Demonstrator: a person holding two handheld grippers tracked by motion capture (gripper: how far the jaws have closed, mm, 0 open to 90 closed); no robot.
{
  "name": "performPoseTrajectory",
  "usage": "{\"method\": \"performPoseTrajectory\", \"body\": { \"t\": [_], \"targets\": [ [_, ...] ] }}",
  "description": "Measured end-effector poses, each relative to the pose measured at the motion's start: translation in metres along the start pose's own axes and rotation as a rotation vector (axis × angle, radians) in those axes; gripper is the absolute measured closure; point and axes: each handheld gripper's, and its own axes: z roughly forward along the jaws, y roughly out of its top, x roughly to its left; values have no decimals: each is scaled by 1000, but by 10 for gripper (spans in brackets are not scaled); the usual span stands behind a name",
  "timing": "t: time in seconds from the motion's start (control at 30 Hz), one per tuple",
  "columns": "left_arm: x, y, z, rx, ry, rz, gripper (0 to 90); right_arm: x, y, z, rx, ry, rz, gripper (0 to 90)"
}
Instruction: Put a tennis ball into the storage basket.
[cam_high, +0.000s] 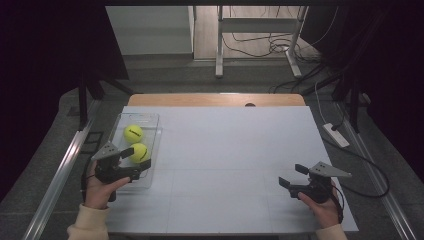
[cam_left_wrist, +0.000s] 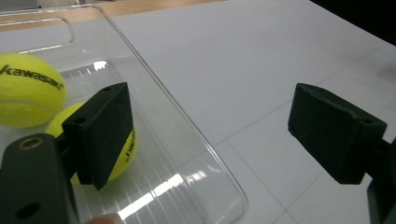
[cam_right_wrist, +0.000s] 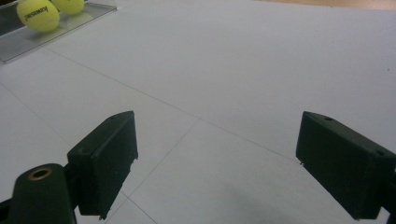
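Left gripper (cam_high: 141, 160): held in the person's left hand (cam_high: 100, 189) at the near left of the table; jaws spread wide with nothing pinched between them. In the left gripper view one jaw hangs over the inside of the tray and the other over the bare table, so the tray's long side wall runs between them.
Near tennis ball (cam_high: 139, 152): lies in the tray just beside the left gripper's tips; in the left gripper view (cam_left_wrist: 126, 151) it sits partly behind the jaw on the tray side; whether pad and ball touch, I cannot tell.
Far tennis ball (cam_high: 133, 133): also in the tray, just beyond the near one and close to it; black lettering shows on its side (cam_left_wrist: 28, 88).
Clear tray (cam_high: 150, 120): transparent plastic, long side running away from the person, at the left edge of the white surface; its rounded near corner (cam_left_wrist: 233, 186) lies between the left gripper's jaws.
Right gripper (cam_high: 289, 176): in the right hand (cam_high: 324, 207) at the near right, well apart from the tray; jaws spread wide, holding nothing, above bare table.
Table (cam_high: 230, 150): white top with faint seam lines, a wooden strip along the far edge.
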Motion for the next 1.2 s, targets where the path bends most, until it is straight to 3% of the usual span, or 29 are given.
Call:
{"method": "performPoseTrajectory", "body": {
  "t": [0.07, 0.33, 0.53, 1.2],
  "targets": [
    [-7, -8, 1, -1, -3, 26, 150, 0, 0, 0, -1, 1, -1, 127],
    [-18, -22, 2, -9, -10, 55, 145, -1, 0, 1, 5, -7, -2, 127],
    [-28, -32, 7, 29, 1, 92, 139, -2, 1, 1, -2, -7, 13, 127],
    [-29, -33, 9, 26, -2, 95, 138, -3, 1, 1, -1, -2, 5, 126]
  ]
}}
